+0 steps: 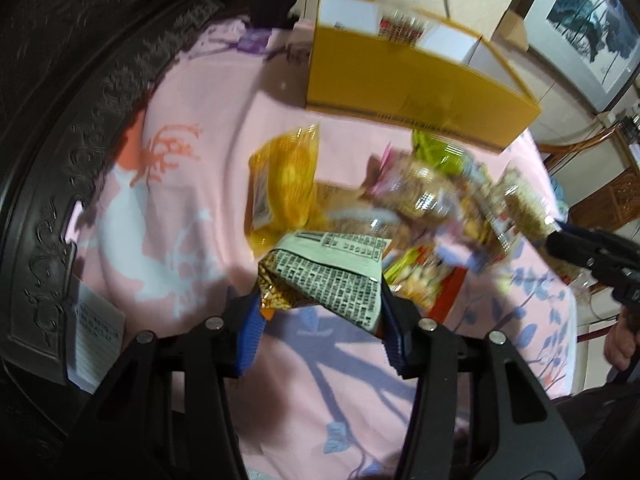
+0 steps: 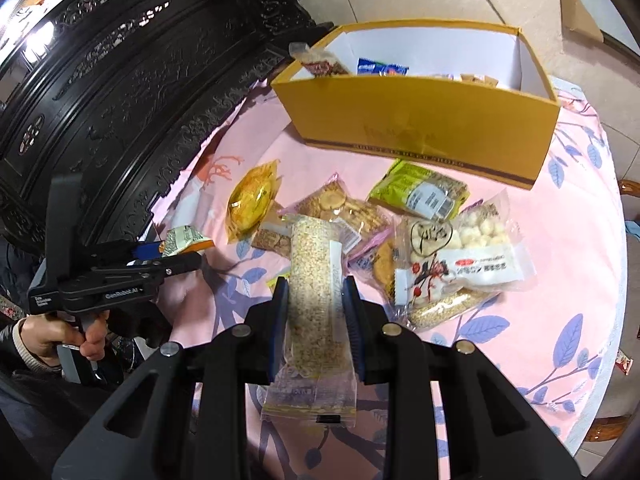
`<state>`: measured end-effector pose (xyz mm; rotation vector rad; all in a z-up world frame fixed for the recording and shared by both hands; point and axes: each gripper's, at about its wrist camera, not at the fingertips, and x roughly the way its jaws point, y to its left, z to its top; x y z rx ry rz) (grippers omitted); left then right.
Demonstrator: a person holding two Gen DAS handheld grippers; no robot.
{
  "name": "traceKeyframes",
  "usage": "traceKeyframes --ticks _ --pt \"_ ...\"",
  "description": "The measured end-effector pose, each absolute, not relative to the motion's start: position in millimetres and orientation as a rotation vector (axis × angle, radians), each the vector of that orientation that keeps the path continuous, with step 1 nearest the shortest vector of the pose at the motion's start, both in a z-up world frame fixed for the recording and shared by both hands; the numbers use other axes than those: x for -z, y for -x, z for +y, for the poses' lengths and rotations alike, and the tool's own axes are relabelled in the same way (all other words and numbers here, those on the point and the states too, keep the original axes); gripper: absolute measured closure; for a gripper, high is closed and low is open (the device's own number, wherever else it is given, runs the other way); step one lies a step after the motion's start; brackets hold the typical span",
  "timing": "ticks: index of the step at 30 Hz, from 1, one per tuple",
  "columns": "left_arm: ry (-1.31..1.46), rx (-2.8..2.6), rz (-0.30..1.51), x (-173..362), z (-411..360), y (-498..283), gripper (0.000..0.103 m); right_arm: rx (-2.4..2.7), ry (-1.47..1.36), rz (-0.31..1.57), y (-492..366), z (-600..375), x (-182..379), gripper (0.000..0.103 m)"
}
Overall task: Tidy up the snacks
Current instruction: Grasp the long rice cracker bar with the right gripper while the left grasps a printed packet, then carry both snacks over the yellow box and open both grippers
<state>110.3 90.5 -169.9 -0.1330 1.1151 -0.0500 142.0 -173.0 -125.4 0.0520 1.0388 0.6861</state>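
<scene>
Snacks are being gripped: left gripper (image 1: 320, 304) pinching a small grey-printed foil packet (image 1: 332, 280), right gripper (image 2: 316, 312) clamping a long clear sesame bar wrapper (image 2: 316, 280), both near the open yellow cardboard box (image 2: 420, 132).

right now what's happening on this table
A person is sorting snacks with a pair of hand-held tongs. The left tongs are shut on a small packet printed with text; the right tongs are clamped on a long sesame bar in clear wrap. More packets lie loose on the pink cloth in front of an open yellow box that already holds a few.

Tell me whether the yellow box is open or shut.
Open. The yellow box has no lid on, and its white inside and several snack packets show.
</scene>
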Motion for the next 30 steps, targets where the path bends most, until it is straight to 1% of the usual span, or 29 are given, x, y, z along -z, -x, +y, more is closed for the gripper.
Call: traceKeyframes --ticks 10,20,25,30 --pt "0.149 0.126 0.956 99.9 71.8 -149.9 0.052 -0.642 -0.123 0.917 -167.4 -193.3 77.1 0.075" --pt "0.091 0.198 0.794 35.0 39.8 -244.6 0.052 -0.567 -0.146 0.748 -239.6 -211.7 21.1 0.075" --pt "0.079 0.215 0.766 21.0 24.2 -300.9 0.052 -0.543 -0.136 0.703 -281.4 -210.6 8.2 0.075" --pt "0.057 0.233 0.757 20.7 7.9 -356.1 0.052 -0.526 -0.127 0.67 -320.3 -205.6 -3.3 0.075"
